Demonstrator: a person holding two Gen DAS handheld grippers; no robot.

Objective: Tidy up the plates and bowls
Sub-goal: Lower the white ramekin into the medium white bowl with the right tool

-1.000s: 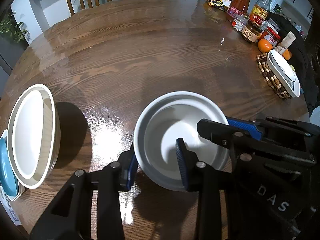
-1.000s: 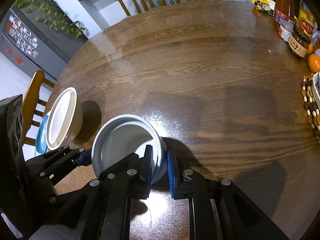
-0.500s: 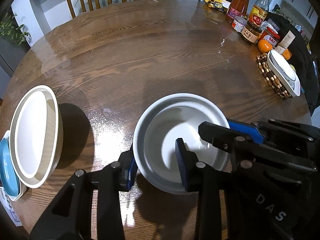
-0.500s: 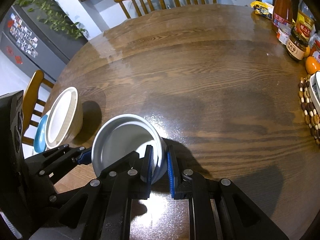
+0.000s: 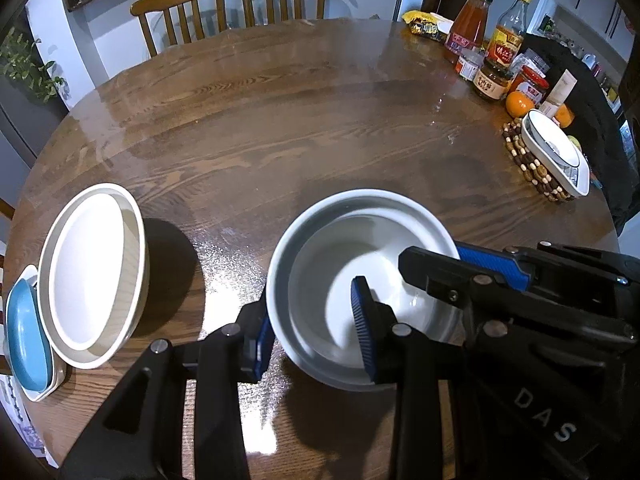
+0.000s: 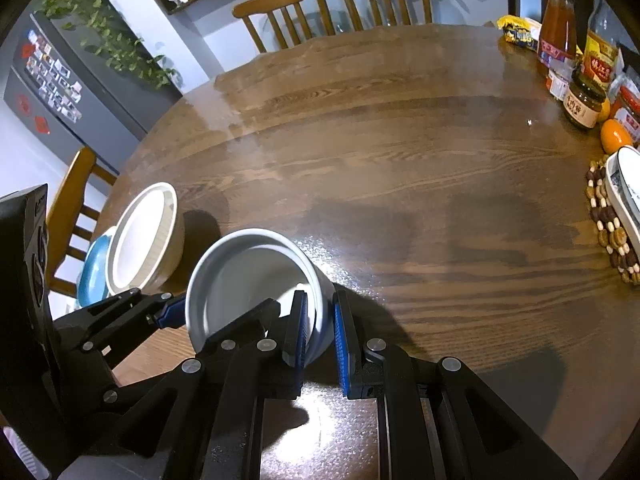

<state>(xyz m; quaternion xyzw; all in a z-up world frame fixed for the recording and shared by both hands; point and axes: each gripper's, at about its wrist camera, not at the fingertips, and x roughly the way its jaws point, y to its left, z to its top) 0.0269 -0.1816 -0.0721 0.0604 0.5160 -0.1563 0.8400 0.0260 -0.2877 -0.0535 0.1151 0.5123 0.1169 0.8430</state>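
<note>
A grey-white bowl [image 5: 320, 256] is held above the round wooden table [image 5: 320, 128] by both grippers. My left gripper [image 5: 314, 334] is shut on its near-left rim, one pad outside and one inside. My right gripper [image 6: 320, 332] is shut on its right rim, and its arm shows in the left wrist view [image 5: 520, 280]. The bowl also shows in the right wrist view [image 6: 240, 272], tilted. A cream bowl holding a white plate [image 5: 92, 268] stands at the table's left edge, with a blue dish on a white dish [image 5: 26, 332] beside it.
Bottles and jars [image 5: 496, 60] and oranges [image 5: 520, 104] crowd the far right. A white dish [image 5: 556, 152] lies on a beaded trivet [image 5: 528, 168] at the right edge. Wooden chairs [image 5: 224, 4] stand behind the table, another chair [image 6: 68, 216] at the left.
Both grippers have lifted the bowl up off the table, still shut on its rim. The table looks lower and the view wider.
</note>
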